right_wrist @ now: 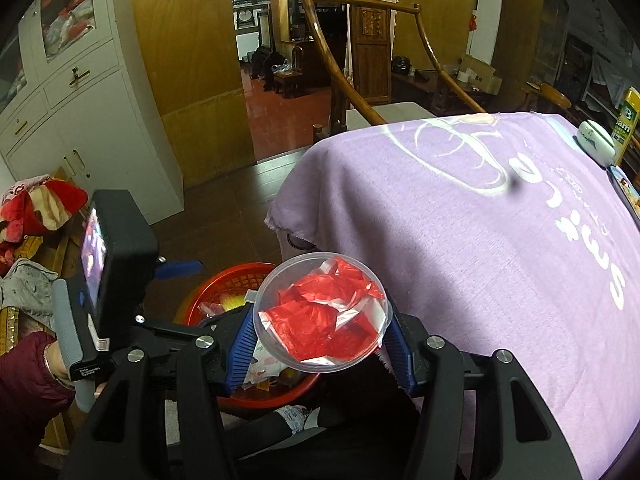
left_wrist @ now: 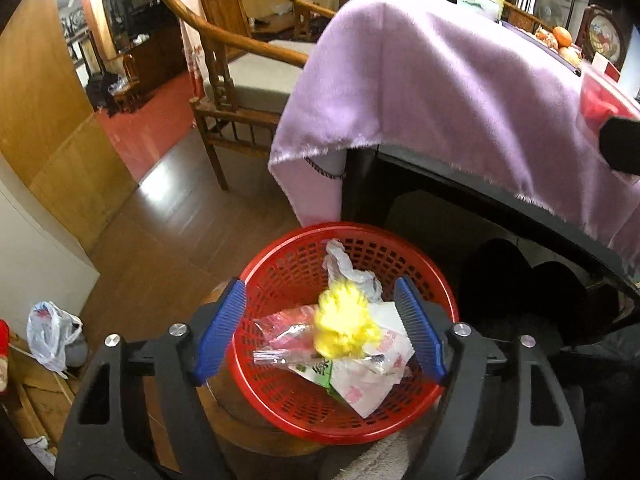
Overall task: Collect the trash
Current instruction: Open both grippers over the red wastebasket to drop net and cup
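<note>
A red plastic basket [left_wrist: 280,408] stands on a wooden stool beside the table and holds wrappers, a grey crumpled bag and a blurred yellow piece of trash [left_wrist: 344,326]. My left gripper [left_wrist: 320,332] is open above the basket, with the yellow piece between its blue fingers, not touching them. My right gripper [right_wrist: 320,332] is shut on a clear round plastic cup [right_wrist: 280,280] with crumpled red and white plastic [right_wrist: 320,312] inside. It holds the cup at the table edge, just right of the basket [right_wrist: 224,280].
A purple cloth [right_wrist: 480,240] covers the table. A white container [right_wrist: 596,142] and a yellow-green can [right_wrist: 628,120] stand at its far edge. A wooden chair [left_wrist: 240,92] stands behind the table. A white cabinet [right_wrist: 80,120] and piled cloths [right_wrist: 36,208] are at the left.
</note>
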Demonstrator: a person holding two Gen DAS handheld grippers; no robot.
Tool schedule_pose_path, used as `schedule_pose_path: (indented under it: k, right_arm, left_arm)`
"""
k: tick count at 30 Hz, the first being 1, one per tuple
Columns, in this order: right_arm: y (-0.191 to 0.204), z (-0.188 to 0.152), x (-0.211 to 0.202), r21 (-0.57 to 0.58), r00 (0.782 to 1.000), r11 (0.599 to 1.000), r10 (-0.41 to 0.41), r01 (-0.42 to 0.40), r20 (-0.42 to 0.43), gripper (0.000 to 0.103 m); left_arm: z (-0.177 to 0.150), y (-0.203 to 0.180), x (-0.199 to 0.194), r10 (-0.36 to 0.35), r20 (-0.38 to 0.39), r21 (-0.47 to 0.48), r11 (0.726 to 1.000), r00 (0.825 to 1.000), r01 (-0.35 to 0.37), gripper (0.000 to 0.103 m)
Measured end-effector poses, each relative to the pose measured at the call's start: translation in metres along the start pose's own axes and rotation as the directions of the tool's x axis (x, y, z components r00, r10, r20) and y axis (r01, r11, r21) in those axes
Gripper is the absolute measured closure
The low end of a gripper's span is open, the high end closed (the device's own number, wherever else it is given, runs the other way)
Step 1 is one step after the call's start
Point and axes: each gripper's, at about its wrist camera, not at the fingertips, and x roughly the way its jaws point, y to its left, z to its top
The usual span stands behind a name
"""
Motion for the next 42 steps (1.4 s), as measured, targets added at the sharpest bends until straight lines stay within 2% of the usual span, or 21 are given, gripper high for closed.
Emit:
schedule_pose_path:
  k: [7,14,24,42]
  right_arm:
    - [-0.009,0.005,0.006,0.002,1.0,1.0,0.014,-0.014,-0.011,0.046]
    - [0.0,0.006,0.018,-0.024,0.998,0.999,0.048,-0.049,-0.039,0.046]
    - [0.016,0.015,0.039,-0.066,0.99,0.992,0.102,-0.109,-0.096,0.046]
    - [0.035,0.017,0.072,-0.101,0.976,0.983,0.134,-0.153,-0.173,0.046]
  left_arm:
    - [0.002,0.001,-0.007,0.055,0.026,0.017,0.998,0.998,-0.055,0.023]
    - [-0.003,0.018,-0.012,0.093,0.024,-0.007,0.996,0.995,-0.093,0.021]
    - [-0.023,0.045,-0.002,0.128,-0.04,-0.047,0.99,0.991,-0.13,0.021]
    - [-0.054,0.081,0.017,0.125,-0.132,-0.14,0.98,0.983,-0.143,0.021]
